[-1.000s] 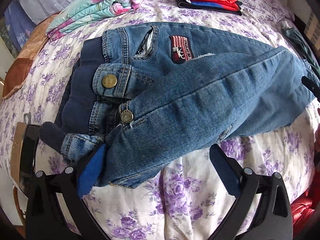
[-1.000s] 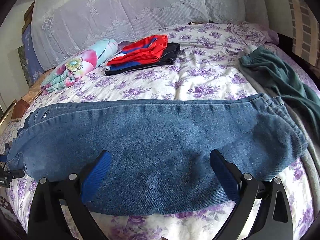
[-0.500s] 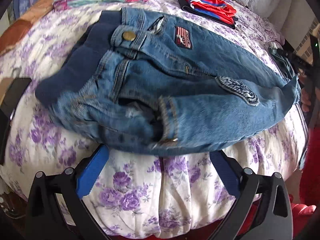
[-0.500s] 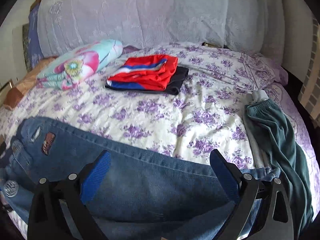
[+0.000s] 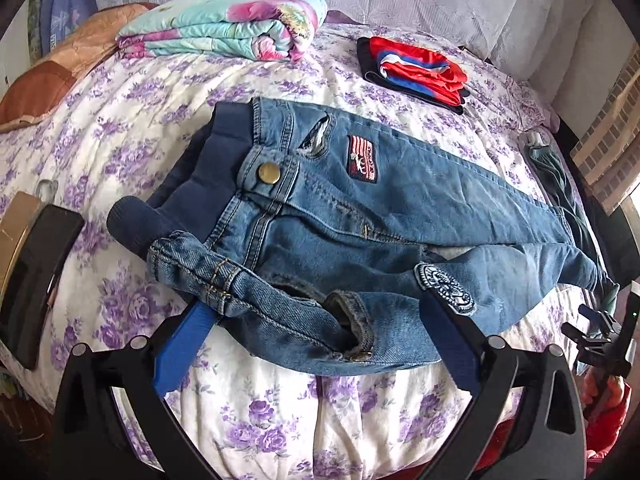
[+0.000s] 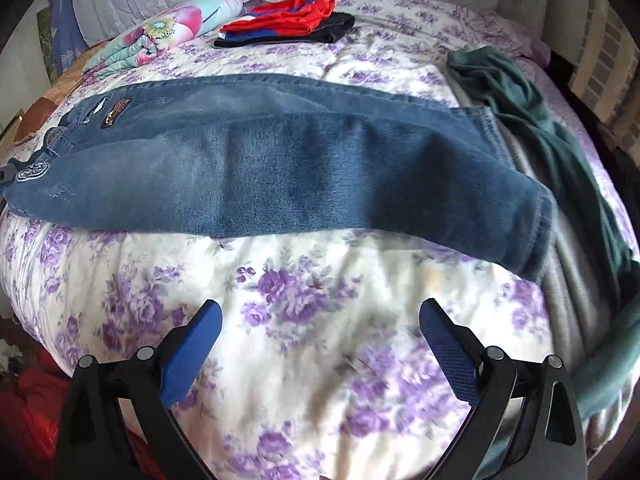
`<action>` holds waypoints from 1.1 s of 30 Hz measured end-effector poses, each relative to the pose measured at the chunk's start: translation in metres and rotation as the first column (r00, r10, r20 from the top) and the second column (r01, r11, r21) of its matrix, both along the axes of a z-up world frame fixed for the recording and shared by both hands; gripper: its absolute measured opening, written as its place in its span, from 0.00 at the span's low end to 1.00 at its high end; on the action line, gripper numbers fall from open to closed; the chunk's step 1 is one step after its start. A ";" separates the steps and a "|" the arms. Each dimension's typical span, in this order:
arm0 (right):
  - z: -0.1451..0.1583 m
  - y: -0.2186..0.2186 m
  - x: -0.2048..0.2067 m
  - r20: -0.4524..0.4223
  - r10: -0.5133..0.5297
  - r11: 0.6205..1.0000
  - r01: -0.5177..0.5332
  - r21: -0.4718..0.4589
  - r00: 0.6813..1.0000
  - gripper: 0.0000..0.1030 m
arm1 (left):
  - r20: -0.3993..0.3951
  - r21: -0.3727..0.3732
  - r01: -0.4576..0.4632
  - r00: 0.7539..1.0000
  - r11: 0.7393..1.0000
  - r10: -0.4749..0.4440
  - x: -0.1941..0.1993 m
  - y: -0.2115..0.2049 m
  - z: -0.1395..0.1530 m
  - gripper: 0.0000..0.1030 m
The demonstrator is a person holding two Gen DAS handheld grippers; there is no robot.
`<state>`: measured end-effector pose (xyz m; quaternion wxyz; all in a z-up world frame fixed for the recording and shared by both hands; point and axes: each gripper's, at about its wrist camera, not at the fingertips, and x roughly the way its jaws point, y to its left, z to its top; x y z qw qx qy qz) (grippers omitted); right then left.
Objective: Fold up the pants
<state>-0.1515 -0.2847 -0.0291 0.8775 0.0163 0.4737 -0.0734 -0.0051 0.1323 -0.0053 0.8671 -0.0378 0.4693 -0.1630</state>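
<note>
— What lies across the floral bedspread?

— Blue jeans, stretched lengthwise, one leg folded over the other, waistband at the left end, cuffs near a green garment.

— And behind them?

— A folded floral quilt and a red-and-blue folded garment on what appears to be dark clothing.

— The grippers?

— The left gripper is spread wide at the waistband, gripping nothing; the right gripper is wide over bare bedspread.
</note>
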 end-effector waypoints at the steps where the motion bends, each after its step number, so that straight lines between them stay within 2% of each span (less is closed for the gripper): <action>1: 0.005 -0.006 -0.002 0.019 -0.013 1.000 0.012 0.018 1.000 0.97 | 0.019 -0.013 -0.003 1.000 1.000 0.003 -0.003 0.002 0.005 0.95; 3: 0.004 -0.023 0.001 0.025 -0.072 0.995 0.070 0.072 0.997 0.97 | 0.033 -0.047 -0.004 0.999 0.999 0.006 -0.007 0.010 0.009 0.95; 6: -0.008 -0.055 0.005 0.056 -0.180 0.957 0.162 0.239 0.982 0.97 | -0.037 -0.109 -0.040 0.999 0.993 0.037 -0.009 0.026 -0.004 0.95; 8: -0.017 -0.078 0.007 0.074 -0.258 0.901 0.212 0.378 0.963 0.97 | -0.106 -0.165 -0.073 0.993 0.984 0.055 -0.009 0.037 -0.018 0.95; 10: -0.025 -0.098 0.012 0.092 -0.336 0.832 0.250 0.495 0.937 0.97 | -0.140 -0.204 -0.108 0.987 0.973 0.081 -0.012 0.047 -0.028 0.95; 12: -0.026 -0.109 0.017 0.121 -0.392 0.788 0.265 0.555 0.912 0.97 | -0.146 -0.229 -0.121 0.985 0.966 0.089 -0.016 0.049 -0.031 0.95; 14: -0.027 -0.114 0.024 0.146 -0.410 0.769 0.254 0.587 0.900 0.97 | -0.137 -0.246 -0.103 0.988 0.964 0.071 -0.017 0.045 -0.031 0.95; 16: -0.028 -0.114 0.025 0.180 -0.415 0.750 0.224 0.622 0.892 0.88 | -0.122 -0.254 -0.088 0.991 0.963 0.058 -0.015 0.037 -0.029 0.95; 17: -0.028 -0.113 0.027 0.192 -0.396 0.750 0.196 0.632 0.898 0.65 | -0.116 -0.254 -0.080 0.992 0.964 0.052 -0.012 0.032 -0.029 0.95; 18: -0.029 -0.111 0.029 0.195 -0.368 0.749 0.166 0.642 0.909 0.34 | -0.113 -0.247 -0.080 0.992 0.966 0.053 -0.009 0.028 -0.030 0.95; 20: -0.029 -0.109 0.028 0.201 -0.350 0.758 0.150 0.635 0.915 0.07 | -0.112 -0.235 -0.091 0.991 0.968 0.066 -0.002 0.023 -0.032 0.95; 24: -0.006 -0.103 0.015 0.252 -0.293 0.812 0.100 0.575 0.922 0.07 | -0.135 -0.253 -0.121 0.987 0.960 0.088 0.009 0.026 -0.037 0.95; 28: 0.037 -0.105 -0.011 0.275 -0.230 0.826 0.039 0.562 0.934 0.07 | -0.182 -0.329 -0.156 0.978 0.931 0.100 0.011 0.041 -0.038 0.95; 30: 0.047 -0.107 -0.025 0.235 -0.199 0.846 0.046 0.531 0.951 0.07 | -0.182 -0.333 -0.168 0.977 0.928 0.111 0.008 0.045 -0.038 0.95; 33: 0.028 -0.106 -0.041 0.106 -0.164 0.862 0.091 0.498 0.981 0.08 | -0.196 -0.323 -0.186 0.972 0.928 0.127 0.002 0.049 -0.044 0.95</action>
